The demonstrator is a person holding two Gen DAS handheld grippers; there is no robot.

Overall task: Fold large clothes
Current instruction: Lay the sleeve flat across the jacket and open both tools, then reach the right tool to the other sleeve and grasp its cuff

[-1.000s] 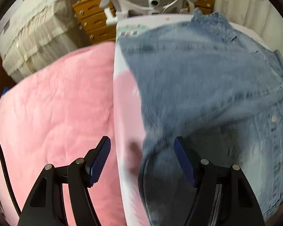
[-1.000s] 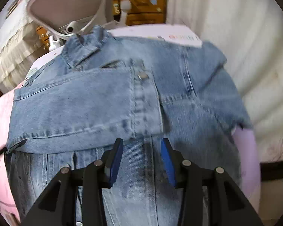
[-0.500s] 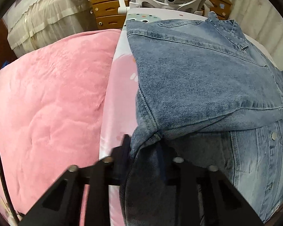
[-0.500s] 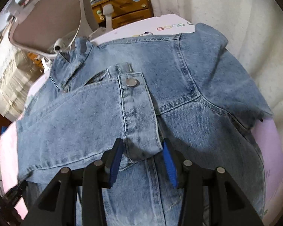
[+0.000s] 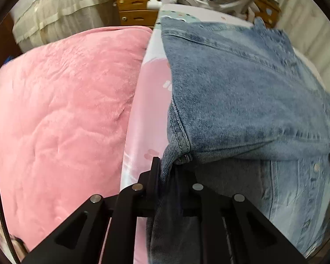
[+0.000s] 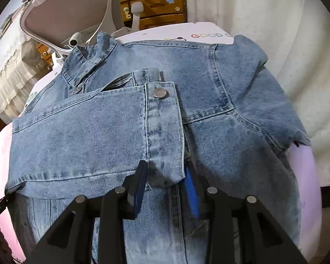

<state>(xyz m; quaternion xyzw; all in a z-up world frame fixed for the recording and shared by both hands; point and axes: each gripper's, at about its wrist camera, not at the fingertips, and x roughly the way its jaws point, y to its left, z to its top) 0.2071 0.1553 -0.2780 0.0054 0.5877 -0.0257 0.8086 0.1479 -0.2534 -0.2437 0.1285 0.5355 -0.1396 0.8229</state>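
Denim jacket (image 6: 209,114) spread on a pink printed sheet (image 5: 147,110), a pink plush blanket (image 5: 61,114) to its left. Left gripper (image 5: 167,171) clamped tight on the jacket's left edge. Right gripper (image 6: 165,180) closing, sleeve cuff (image 6: 162,129) between its blue pads (image 6: 192,195); contact unclear.

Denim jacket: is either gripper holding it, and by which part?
Left gripper pinches the denim jacket at its side fold. Right gripper is closing around the cuff.
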